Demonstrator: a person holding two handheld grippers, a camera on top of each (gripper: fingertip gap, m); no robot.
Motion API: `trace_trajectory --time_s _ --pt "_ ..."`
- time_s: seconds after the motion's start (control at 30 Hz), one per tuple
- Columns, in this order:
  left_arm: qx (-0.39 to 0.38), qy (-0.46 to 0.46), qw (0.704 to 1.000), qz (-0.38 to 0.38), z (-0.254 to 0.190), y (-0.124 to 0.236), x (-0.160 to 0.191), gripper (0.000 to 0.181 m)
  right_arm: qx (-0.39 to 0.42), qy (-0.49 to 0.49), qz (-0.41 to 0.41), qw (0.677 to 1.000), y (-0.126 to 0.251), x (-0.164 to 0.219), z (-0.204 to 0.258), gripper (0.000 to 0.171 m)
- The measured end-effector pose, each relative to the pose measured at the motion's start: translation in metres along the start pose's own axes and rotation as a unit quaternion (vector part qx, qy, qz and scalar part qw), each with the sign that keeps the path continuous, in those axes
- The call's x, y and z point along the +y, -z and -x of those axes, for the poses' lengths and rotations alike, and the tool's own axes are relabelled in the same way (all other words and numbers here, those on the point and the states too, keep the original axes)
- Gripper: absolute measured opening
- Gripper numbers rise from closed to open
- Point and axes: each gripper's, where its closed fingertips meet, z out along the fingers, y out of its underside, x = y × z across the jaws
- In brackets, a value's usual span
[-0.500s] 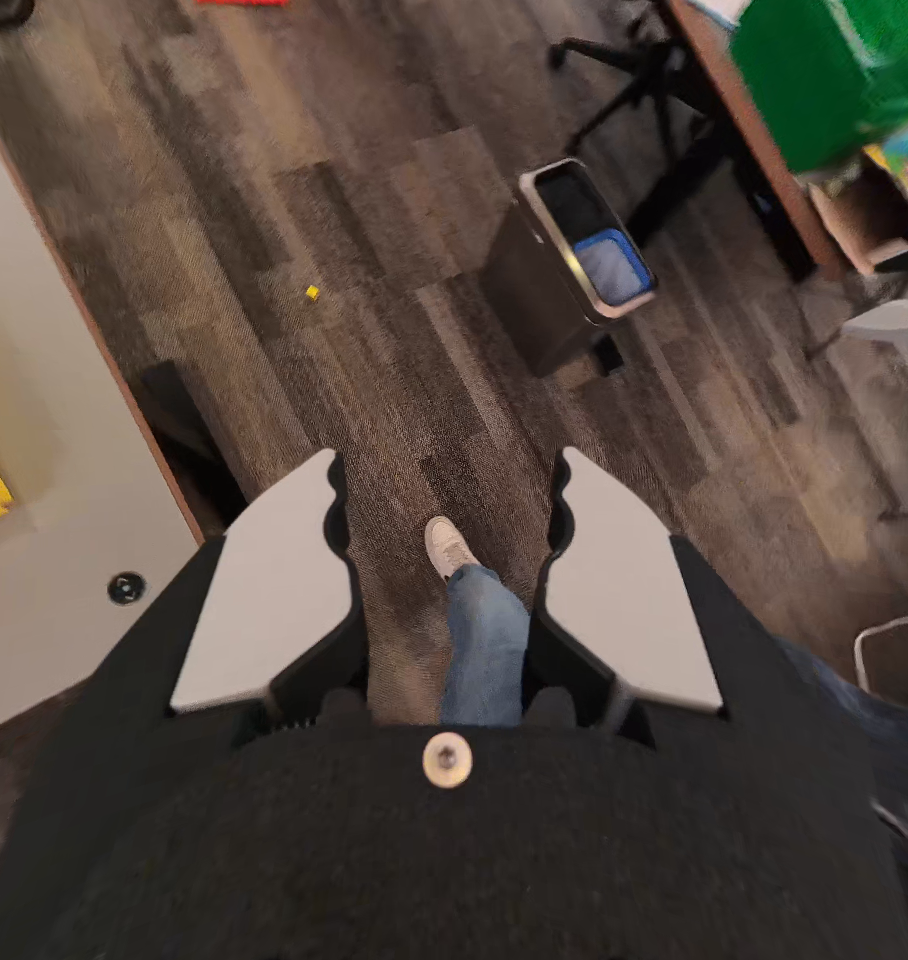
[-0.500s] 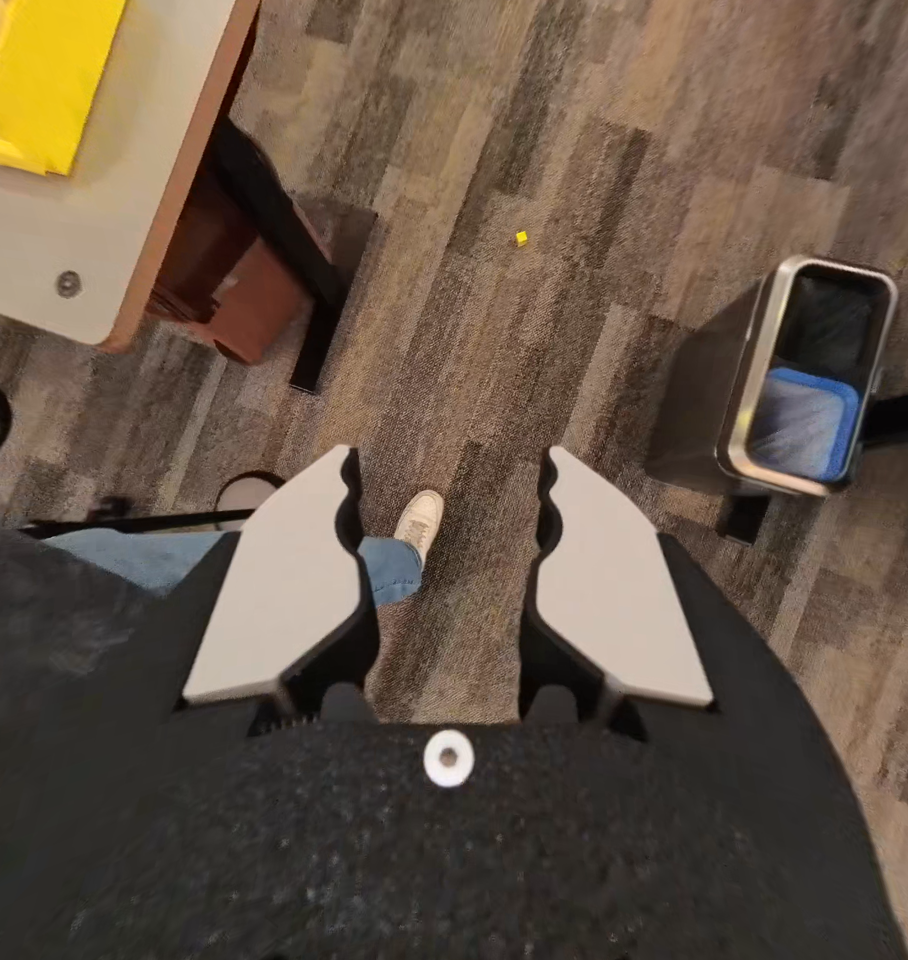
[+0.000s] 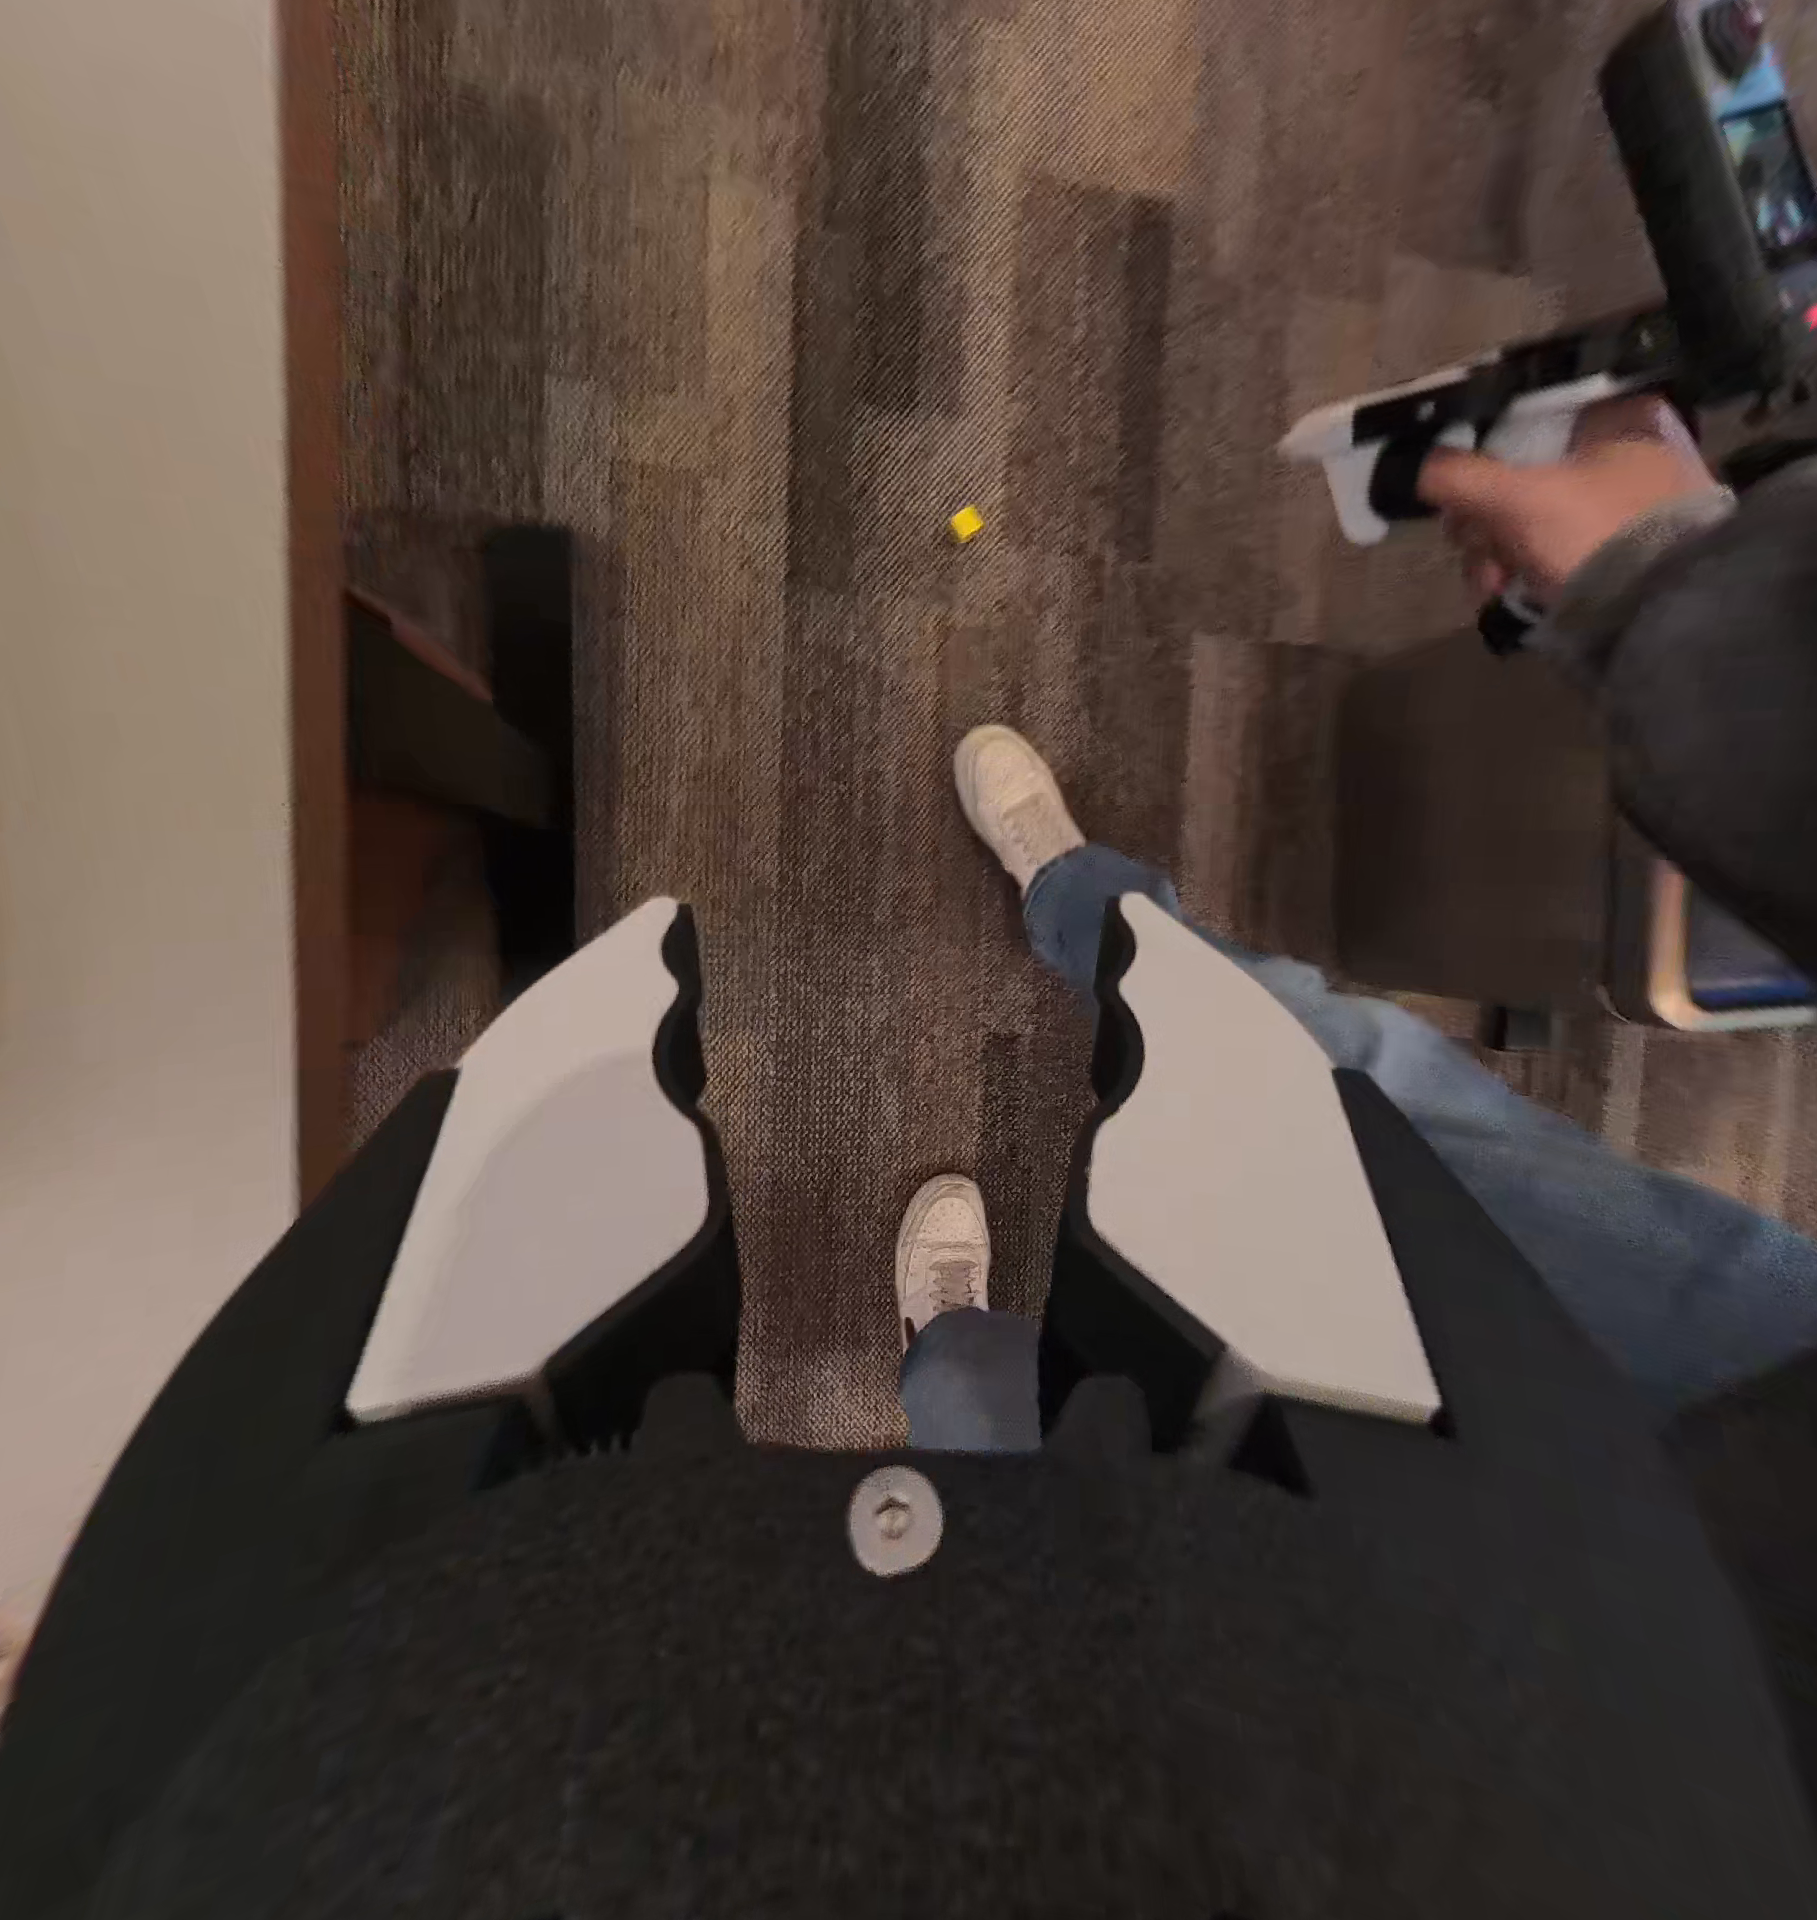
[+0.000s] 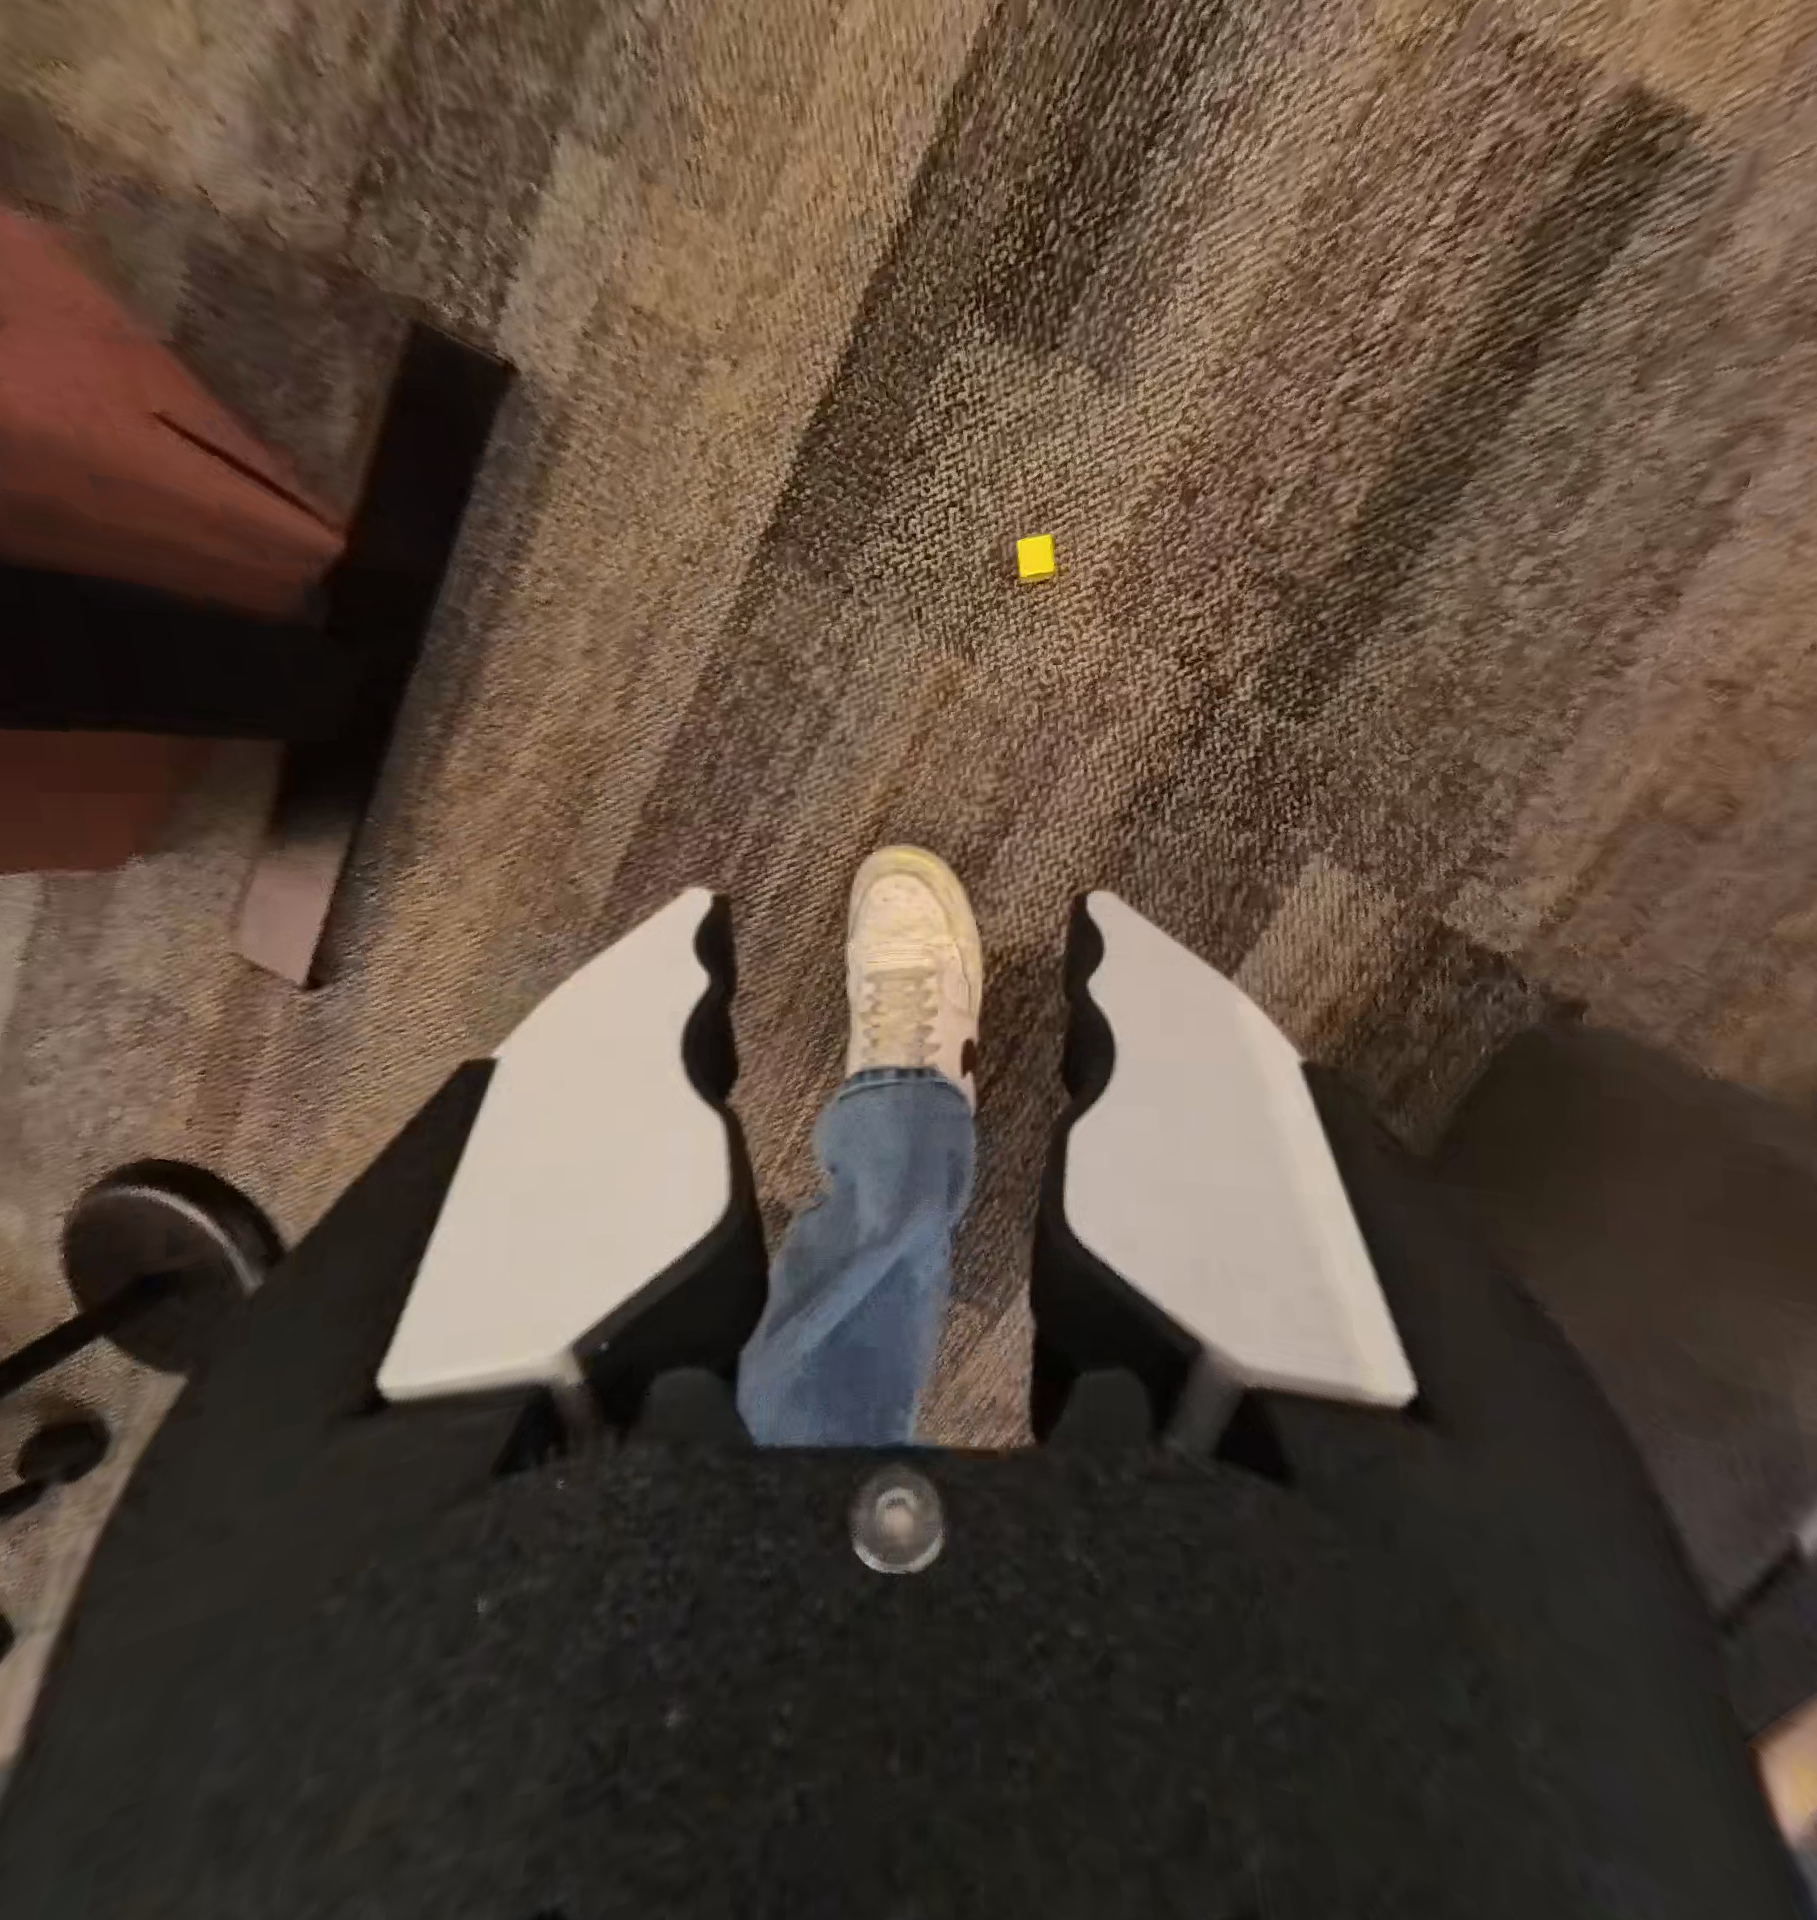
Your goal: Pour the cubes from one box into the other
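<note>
**Lone cube on carpet, both grippers empty above it**

Underfoot throughout, mottled brown-and-grey carpet floor (image 4: 1299, 436). At the left edge of the left wrist view, a pale tabletop with reddish-brown wooden edge (image 3: 312, 520), its dark leg and brown panel (image 4: 384, 582) planted on the carpet beneath. Blurred at far right, a dark bin with a metal rim (image 3: 1673, 987), partly hidden by a grey sleeve. Stretched across the floor, two blue-jeaned legs ending in white sneakers: one sneaker (image 3: 1013, 800) forward, nearest the cube, the other (image 3: 940, 1257) seen between the fingers of the left black-and-white two-finger gripper (image 3: 893, 935), spread wide, holding nothing. Likewise parted and empty, the right black-and-white two-finger gripper (image 4: 899, 909), framing the forward sneaker and jeans leg directly below; also visible in the left wrist view at upper right, gripped in a hand (image 3: 1538, 520) and carrying a camera. Smallest of all, a single yellow cube (image 4: 1035, 558) lying alone on open carpet just beyond the forward sneaker's toe, well apart from both grippers. Neither box in sight.
</note>
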Motion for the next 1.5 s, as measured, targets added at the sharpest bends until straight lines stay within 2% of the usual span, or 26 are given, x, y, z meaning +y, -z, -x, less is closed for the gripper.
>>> trace_trajectory --time_s 0.1,0.2,0.27,0.37,0.43,0.5,0.53,0.6,0.63,0.73,0.77,0.8,0.9,0.97,1.03,1.13,1.27,1.37,1.5 --pt "-0.006 0.037 0.996 0.078 0.004 -0.088 0.037 0.073 -0.009 0.013 0.061 0.998 -0.151 -0.008 -0.044 0.059" --pt "0.015 0.099 0.982 0.159 -0.003 -0.159 0.088 0.072 -0.022 0.010 0.102 0.995 -0.289 -0.002 -0.071 0.056" --pt "0.029 0.121 0.970 0.208 -0.013 -0.193 0.122 0.066 -0.029 0.014 0.123 0.992 -0.368 0.008 -0.080 0.056" --pt "0.024 0.079 0.947 0.310 -0.027 -0.222 0.177 0.066 -0.010 0.039 0.139 0.989 -0.462 0.021 -0.090 0.062" --pt "0.027 0.075 0.934 0.349 -0.040 -0.232 0.198 0.063 0.044 0.097 0.142 0.984 -0.502 0.025 -0.103 0.060" --pt "0.037 0.096 0.927 0.360 -0.058 -0.239 0.203 0.059 0.087 0.121 0.120 0.982 -0.521 0.018 -0.113 0.057" --pt "0.044 0.101 0.925 0.363 -0.068 -0.242 0.203 0.059 0.070 0.113 0.109 0.985 -0.530 0.018 -0.109 0.053" --pt "0.058 0.098 0.923 0.368 -0.085 -0.247 0.200 0.060 0.025 0.090 0.127 0.987 -0.546 0.026 -0.097 0.057" --pt "0.062 0.094 0.923 0.368 -0.091 -0.250 0.197 0.060 0.027 0.095 0.103 0.990 -0.548 0.018 -0.095 0.055" --pt "0.066 0.098 0.924 0.363 -0.100 -0.256 0.186 0.060 0.040 0.088 0.120 0.988 -0.549 0.018 -0.094 0.050" --pt "0.067 0.108 0.926 0.357 -0.102 -0.258 0.180 0.060 0.040 0.081 0.130 0.987 -0.547 0.018 -0.094 0.030" --pt "0.067 0.118 0.926 0.352 -0.103 -0.257 0.175 0.060 0.038 0.078 0.144 0.986 -0.543 0.020 -0.096 0.028" --pt "0.065 0.129 0.929 0.341 -0.102 -0.247 0.161 0.059 0.010 0.056 0.162 0.985 -0.510 0.019 -0.090 0.028" --pt "0.062 0.132 0.934 0.327 -0.101 -0.233 0.147 0.058 -0.002 0.079 0.140 0.987 -0.468 0.002 -0.082 0.029" --pt "0.063 0.140 0.939 0.309 -0.100 -0.212 0.132 0.058 -0.018 0.107 0.112 0.988 -0.409 -0.022 -0.070 0.028" --pt "0.056 0.153 0.949 0.270 -0.095 -0.171 0.109 0.057 -0.059 0.147 0.048 0.986 -0.291 -0.070 -0.037 0.029" --pt "0.032 0.159 0.962 0.219 -0.084 -0.094 0.098 0.058 -0.116 0.200 -0.026 0.973 -0.099 -0.127 0.033 0.029" --pt "0.007 0.178 0.968 0.180 -0.073 -0.022 0.112 0.058 -0.151 0.237 -0.069 0.957 0.044 -0.148 0.097 0.028" --pt "-0.043 0.199 0.972 0.120 -0.061 0.086 0.163 0.058 -0.206 0.271 -0.104 0.934 0.204 -0.132 0.195 0.029"
